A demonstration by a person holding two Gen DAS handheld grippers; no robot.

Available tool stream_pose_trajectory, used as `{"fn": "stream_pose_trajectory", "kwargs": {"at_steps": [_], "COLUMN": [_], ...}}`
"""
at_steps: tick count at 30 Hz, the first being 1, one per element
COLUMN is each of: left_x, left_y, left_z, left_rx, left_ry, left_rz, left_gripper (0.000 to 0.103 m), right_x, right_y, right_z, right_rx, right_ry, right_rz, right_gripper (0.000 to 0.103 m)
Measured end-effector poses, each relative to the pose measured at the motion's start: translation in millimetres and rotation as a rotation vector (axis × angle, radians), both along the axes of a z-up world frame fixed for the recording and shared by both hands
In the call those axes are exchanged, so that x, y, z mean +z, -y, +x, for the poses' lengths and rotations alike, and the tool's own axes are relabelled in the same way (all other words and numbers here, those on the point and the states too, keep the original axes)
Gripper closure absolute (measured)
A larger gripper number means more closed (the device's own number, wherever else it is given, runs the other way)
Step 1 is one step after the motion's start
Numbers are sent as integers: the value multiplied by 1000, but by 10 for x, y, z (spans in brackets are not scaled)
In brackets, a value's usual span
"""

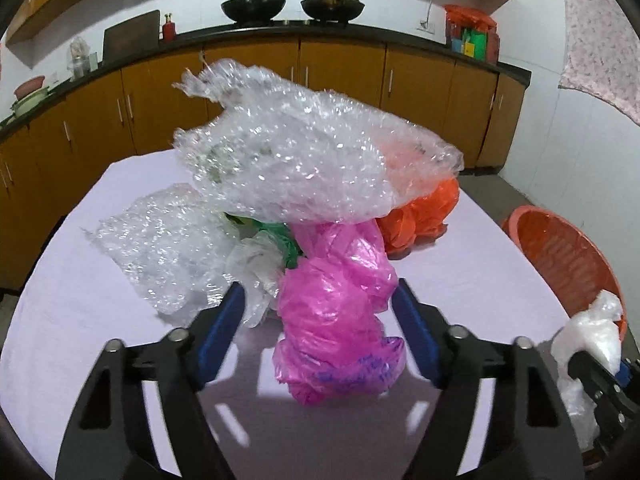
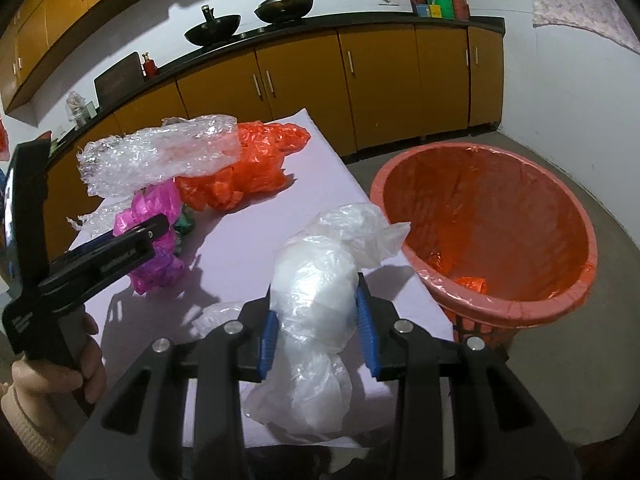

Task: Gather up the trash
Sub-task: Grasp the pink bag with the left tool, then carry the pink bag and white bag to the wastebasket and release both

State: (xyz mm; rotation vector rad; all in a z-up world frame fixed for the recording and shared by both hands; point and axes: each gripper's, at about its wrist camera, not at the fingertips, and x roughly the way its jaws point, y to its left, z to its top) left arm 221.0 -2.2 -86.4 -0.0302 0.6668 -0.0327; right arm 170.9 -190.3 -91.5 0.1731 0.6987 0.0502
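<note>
A pile of plastic trash lies on the lilac table (image 1: 80, 320): a pink bag (image 1: 340, 320), an orange bag (image 1: 424, 216), clear bubble wrap (image 1: 304, 152), a second clear sheet (image 1: 168, 248) and a green scrap (image 1: 286, 240). My left gripper (image 1: 320, 300) is open, with its fingers on either side of the pink bag (image 2: 154, 236). My right gripper (image 2: 318, 304) is shut on a white plastic bag (image 2: 316, 292), held over the table's right edge next to the orange basket (image 2: 500, 216). The white bag also shows in the left wrist view (image 1: 592, 336).
The orange basket (image 1: 560, 256) stands on the floor right of the table, lined with an orange bag and holding an orange scrap (image 2: 472, 284). Brown cabinets (image 1: 340, 72) with woks (image 1: 254, 8) on the counter run behind the table.
</note>
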Motion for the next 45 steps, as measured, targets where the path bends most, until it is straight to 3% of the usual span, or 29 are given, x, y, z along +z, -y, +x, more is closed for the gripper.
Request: {"fn": "stream_pose_trajectory", "kwargs": {"at_steps": [2, 5, 14, 23, 45], "left_x": [-4, 19, 169, 314, 302], "left_y": [-8, -30, -265, -643, -982], "left_z": [3, -54, -356, -653, -1117], "left_rx": [-6, -19, -35, 25, 135], "left_ry": [-9, -2, 26, 63, 58], "left_rz": [-9, -12, -40, -48, -58], "left_gripper": [53, 59, 61, 61, 61], "right_x": [5, 24, 131, 225, 338], "right_y": [14, 34, -10, -106, -90], "right_z": [-2, -1, -46, -107, -322], "right_rx": [-3, -8, 4, 30, 47], "right_ry": [1, 7, 30, 45, 85], "right_rz": [3, 6, 7, 5, 5], "right_gripper": [68, 68, 68, 68, 68]}}
